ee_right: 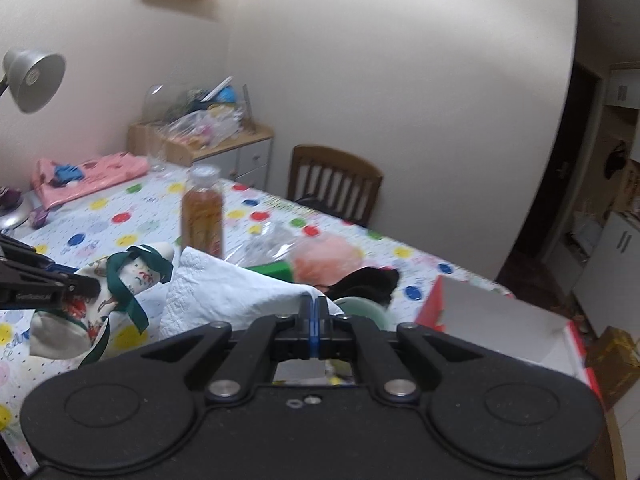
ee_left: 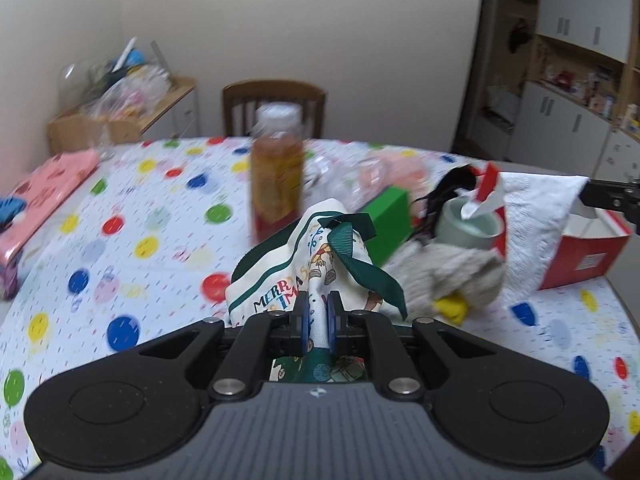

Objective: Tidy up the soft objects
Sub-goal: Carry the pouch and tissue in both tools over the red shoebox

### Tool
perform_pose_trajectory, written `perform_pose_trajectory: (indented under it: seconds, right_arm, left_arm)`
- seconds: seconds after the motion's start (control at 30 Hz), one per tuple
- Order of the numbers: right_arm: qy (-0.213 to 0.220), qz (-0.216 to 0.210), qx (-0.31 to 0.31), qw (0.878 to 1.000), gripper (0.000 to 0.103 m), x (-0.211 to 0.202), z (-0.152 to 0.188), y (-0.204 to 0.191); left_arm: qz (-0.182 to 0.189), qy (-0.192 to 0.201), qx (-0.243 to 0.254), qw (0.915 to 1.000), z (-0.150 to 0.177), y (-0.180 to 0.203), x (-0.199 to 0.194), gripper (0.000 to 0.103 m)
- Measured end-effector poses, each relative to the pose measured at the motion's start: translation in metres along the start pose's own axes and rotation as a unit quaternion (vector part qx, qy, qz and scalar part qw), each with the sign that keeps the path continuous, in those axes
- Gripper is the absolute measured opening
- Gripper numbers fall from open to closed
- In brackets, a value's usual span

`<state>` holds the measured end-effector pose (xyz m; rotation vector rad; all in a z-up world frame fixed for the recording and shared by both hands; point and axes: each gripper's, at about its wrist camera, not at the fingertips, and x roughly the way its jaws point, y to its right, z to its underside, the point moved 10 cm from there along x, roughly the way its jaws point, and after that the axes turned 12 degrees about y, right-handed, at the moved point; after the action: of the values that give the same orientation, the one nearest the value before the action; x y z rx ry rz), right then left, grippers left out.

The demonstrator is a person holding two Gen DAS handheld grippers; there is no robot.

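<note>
My left gripper (ee_left: pixel 318 312) is shut on a white Christmas cloth bag (ee_left: pixel 280 280) with a green ribbon (ee_left: pixel 356 256), held above the spotted table. The bag also shows in the right wrist view (ee_right: pixel 100 300), with the left gripper (ee_right: pixel 92 286) on it. My right gripper (ee_right: pixel 315 308) is shut on a white quilted cloth (ee_right: pixel 224 292), which hangs at the right in the left wrist view (ee_left: pixel 536 224). A red box (ee_left: pixel 588 256) stands open behind it. A grey knitted soft item (ee_left: pixel 444 276) lies by a pale green cup (ee_left: pixel 468 224).
An amber bottle (ee_left: pixel 276 176) stands mid-table. A green block (ee_left: pixel 388 220), pink fluffy thing (ee_right: pixel 328 256), black item (ee_right: pixel 368 280) and clear plastic wrap (ee_right: pixel 268 244) lie behind. A pink folded cloth (ee_left: pixel 44 196) lies far left. A wooden chair (ee_right: pixel 332 188) stands beyond.
</note>
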<state>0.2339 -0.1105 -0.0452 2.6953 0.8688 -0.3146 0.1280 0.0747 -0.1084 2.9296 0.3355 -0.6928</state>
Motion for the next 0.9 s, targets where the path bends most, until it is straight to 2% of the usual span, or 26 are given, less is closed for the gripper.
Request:
perform_pose_trajectory:
  seconds: [0.2, 0.43, 0.9]
  right_arm:
    - [0.020, 0.043, 0.006, 0.999, 0.000, -0.016, -0.009, 0.039]
    - [0.038, 0.084, 0.012, 0.996, 0.000, -0.026, -0.011, 0.102]
    - [0.036, 0.109, 0.015, 0.993, 0.000, -0.020, 0.017, 0.230]
  left_arm:
    - [0.046, 0.023, 0.030, 0.9983, -0.031, 0.042, -0.006, 0.009]
    - [0.092, 0.046, 0.056, 0.9931, -0.070, 0.110, 0.001, 0.009]
    - [0.141, 0.048, 0.075, 0.9860, -0.124, 0.264, 0.061, 0.009]
